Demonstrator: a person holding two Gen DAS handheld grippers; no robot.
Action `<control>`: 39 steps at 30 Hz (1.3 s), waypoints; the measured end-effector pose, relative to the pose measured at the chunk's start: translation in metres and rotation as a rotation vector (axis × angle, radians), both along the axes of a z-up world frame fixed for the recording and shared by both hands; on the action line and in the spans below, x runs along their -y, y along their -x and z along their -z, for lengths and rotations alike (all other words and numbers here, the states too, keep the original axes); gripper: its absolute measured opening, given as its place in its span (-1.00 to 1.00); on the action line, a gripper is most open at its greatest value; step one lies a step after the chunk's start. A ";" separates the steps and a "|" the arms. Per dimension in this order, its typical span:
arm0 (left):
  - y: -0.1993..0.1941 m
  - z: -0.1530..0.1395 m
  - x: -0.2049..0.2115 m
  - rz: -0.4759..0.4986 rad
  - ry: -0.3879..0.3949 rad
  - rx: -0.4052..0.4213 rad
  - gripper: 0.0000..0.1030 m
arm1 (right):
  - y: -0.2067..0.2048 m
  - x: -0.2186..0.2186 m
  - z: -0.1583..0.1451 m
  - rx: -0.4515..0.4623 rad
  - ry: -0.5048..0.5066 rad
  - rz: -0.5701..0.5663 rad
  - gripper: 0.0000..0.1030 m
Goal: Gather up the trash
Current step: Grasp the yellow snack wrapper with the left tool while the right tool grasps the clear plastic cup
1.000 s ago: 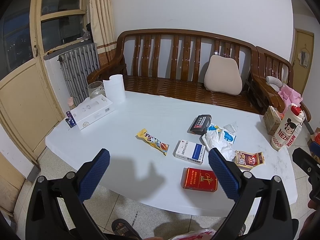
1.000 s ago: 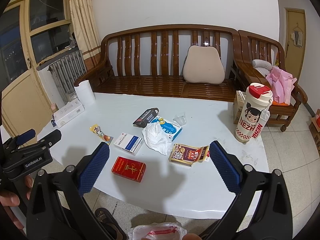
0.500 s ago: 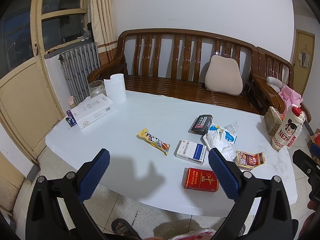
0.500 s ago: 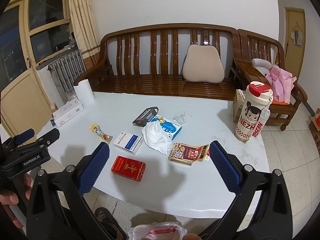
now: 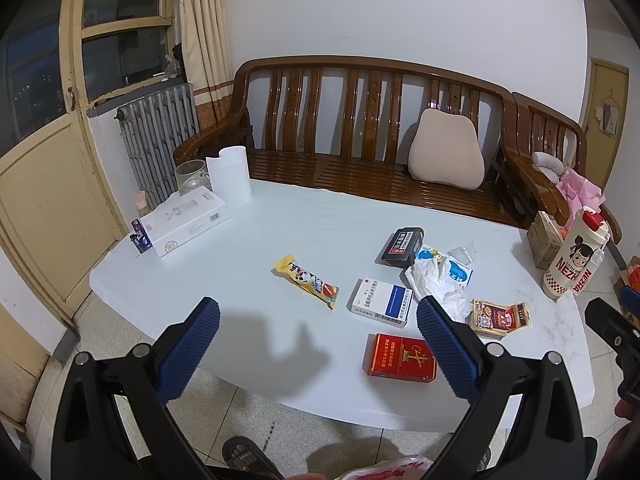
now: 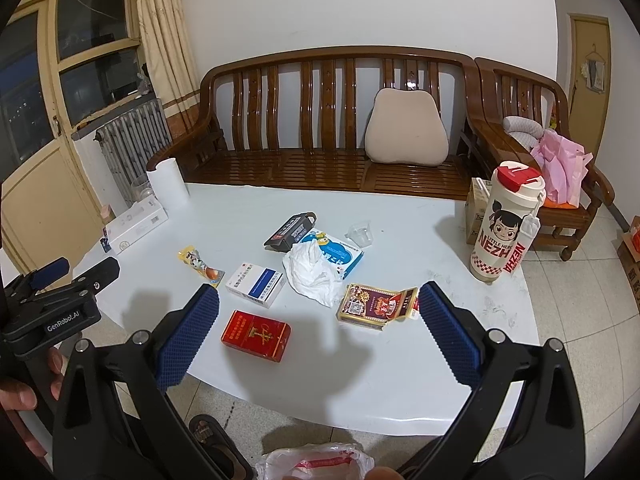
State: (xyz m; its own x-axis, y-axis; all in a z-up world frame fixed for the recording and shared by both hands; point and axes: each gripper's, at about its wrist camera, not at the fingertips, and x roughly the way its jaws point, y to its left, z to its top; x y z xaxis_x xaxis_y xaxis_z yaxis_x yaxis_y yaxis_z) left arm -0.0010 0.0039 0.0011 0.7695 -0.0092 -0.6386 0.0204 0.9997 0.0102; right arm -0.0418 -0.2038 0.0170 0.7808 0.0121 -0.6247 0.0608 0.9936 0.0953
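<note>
Both the left gripper (image 5: 318, 334) and right gripper (image 6: 319, 310) hover wide apart and empty above the white table (image 6: 400, 360), where a red pack (image 6: 256, 335), wrappers and tissue (image 6: 314, 272) await collection, the nearest pickup apparently next.

Left wrist view: from off the near edge of the white table (image 5: 248, 240), above it, facing across toward the wooden bench (image 5: 360, 128). Right wrist view: same height, shifted right, same heading, a bit closer to the red pack (image 6: 256, 335). Shared: tabletop (image 6: 400, 344), litter, bench (image 6: 340, 120), window side. Left gripper (image 6: 60, 296) seen at right view's left edge.
</note>
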 end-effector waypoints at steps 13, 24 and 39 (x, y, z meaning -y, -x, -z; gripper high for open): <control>-0.032 0.015 -0.013 -0.015 0.037 -0.069 0.87 | -0.025 0.004 0.004 -0.056 0.001 -0.039 0.90; -0.108 0.054 -0.030 -0.093 0.060 -0.191 0.87 | -0.115 0.006 0.009 -0.150 0.028 -0.080 0.90; -0.197 0.148 -0.015 -0.173 0.108 -0.386 0.87 | -0.244 0.069 0.090 -0.352 0.016 -0.004 0.90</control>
State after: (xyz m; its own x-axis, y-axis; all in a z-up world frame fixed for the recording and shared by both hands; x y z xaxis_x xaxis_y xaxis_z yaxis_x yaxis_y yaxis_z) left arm 0.1955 0.0188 -0.1469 0.4711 0.0164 -0.8820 -0.1655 0.9837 -0.0701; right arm 0.2025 -0.2731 -0.0726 0.5178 0.0025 -0.8555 0.0830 0.9951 0.0532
